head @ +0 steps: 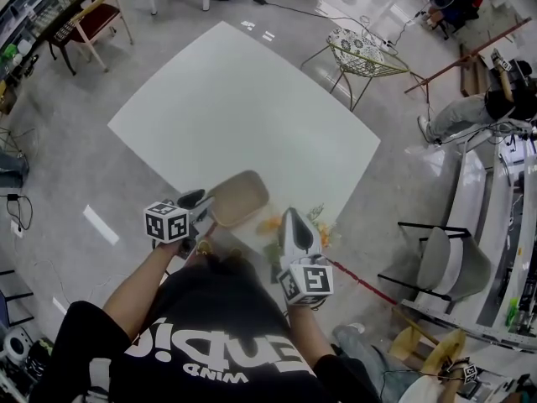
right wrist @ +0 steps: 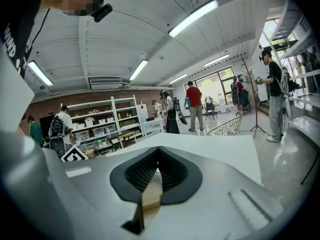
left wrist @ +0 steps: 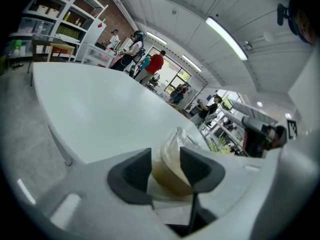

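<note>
Clamping the tan tray (head: 239, 198) by its rim in the left claw (head: 203, 203), at 6 o'clock on the white surface (head: 243, 107). Holding the right claw (head: 292, 216) shut, seemingly empty, beside colourful packets (head: 270, 224) at its 9 o'clock. Probably mid-carry: grasped, not yet placed.

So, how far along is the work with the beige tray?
Done: the left hand-held gripper is shut on the beige tray at the white table's near edge. In hand: that grip. Probably left: placing the tray, and the orange bits beside the right hand-held gripper, whose jaws are together.
</note>
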Available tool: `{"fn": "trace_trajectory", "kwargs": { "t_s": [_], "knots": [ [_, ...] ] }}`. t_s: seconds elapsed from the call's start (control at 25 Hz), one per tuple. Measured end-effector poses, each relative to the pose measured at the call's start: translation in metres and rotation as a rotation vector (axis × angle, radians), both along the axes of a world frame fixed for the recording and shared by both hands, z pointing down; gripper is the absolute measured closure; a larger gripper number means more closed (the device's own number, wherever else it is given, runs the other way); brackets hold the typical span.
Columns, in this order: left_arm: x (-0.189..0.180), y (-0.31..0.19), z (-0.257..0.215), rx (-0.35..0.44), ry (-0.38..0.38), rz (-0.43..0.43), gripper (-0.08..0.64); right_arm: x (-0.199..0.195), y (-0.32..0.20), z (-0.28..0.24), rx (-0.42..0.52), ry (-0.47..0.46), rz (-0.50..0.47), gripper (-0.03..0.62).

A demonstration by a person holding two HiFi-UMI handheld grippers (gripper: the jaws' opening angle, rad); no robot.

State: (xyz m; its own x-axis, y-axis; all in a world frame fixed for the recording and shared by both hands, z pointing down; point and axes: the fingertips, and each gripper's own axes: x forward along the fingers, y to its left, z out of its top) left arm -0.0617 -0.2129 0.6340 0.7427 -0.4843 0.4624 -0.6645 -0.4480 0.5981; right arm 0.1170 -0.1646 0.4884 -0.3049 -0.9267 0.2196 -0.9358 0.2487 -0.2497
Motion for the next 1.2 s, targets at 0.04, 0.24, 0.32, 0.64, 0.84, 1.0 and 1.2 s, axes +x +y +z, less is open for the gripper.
{"fn": "trace_trajectory", "kwargs": {
  "t_s": [0.04,0.24,0.32,0.64,0.84,1.0,1.2],
  "knots": [
    [0.001,0.000,0.000,-0.001,0.004,0.001,0.383,0.001,0.000,0.001,0.000,0.000,0.000,0.592],
    [-0.001,-0.002,-0.003,-0.012,0.016,-0.004,0.402,0.000,-0.002,0.000,-0.008,-0.003,0.003,0.592],
    [-0.004,-0.004,-0.005,-0.010,0.016,-0.004,0.413,-0.003,-0.004,-0.001,-0.014,-0.006,0.007,0.592],
    [-0.002,-0.003,-0.009,0.012,-0.002,-0.003,0.509,-0.002,-0.002,0.002,-0.012,-0.003,0.002,0.592],
    [0.001,-0.001,-0.015,0.016,0.011,0.001,0.515,-0.002,-0.001,0.003,-0.007,0.001,-0.001,0.592],
    [-0.001,0.001,-0.017,0.012,0.034,-0.008,0.518,-0.003,0.002,0.004,-0.008,0.001,-0.002,0.592],
    [0.002,0.007,-0.028,0.009,0.086,-0.009,0.523,0.000,0.008,0.002,-0.013,0.000,0.002,0.592]
  ]
}}
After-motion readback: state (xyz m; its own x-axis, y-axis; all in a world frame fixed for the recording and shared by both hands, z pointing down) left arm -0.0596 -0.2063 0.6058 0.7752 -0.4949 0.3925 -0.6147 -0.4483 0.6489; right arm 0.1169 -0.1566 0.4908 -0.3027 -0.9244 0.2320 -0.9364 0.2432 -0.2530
